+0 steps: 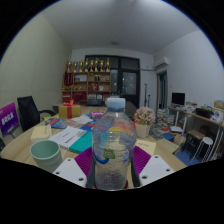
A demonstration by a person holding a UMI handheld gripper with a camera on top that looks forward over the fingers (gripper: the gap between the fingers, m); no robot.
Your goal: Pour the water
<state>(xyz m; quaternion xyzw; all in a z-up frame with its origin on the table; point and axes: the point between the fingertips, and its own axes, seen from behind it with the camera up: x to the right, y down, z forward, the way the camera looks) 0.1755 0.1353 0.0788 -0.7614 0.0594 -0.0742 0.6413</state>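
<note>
So the tongs point(113, 165) are clamped on a clear water bottle point(113, 140): both pads point(84, 161) press its sides low down, and the bottle stands upright, dead centre between the fingers. The cap point(115, 103) looks like it's on, pale blue, so I'd guess nothing pours until that's dealt with, or it's a dry run. Can't tell how full it is, though there's a label band around the middle.

The green cup point(45, 153) sits at about 9 o'clock from the bottle, near it on the worktop point(25, 148), and that's surely the target. Holding the bottle low makes sense to me: leaves the neck free to swing over toward the cup.

Room-wise, the 9 o'clock side is fairly open between bottle and cup. Papers point(68, 134) lie past the cup around 11 o'clock, and a flower pot point(144, 118) stands at 1 o'clock, further back. The cup is close to the worktop's near edge, so a sloppy tilt could spill off the side.
</note>
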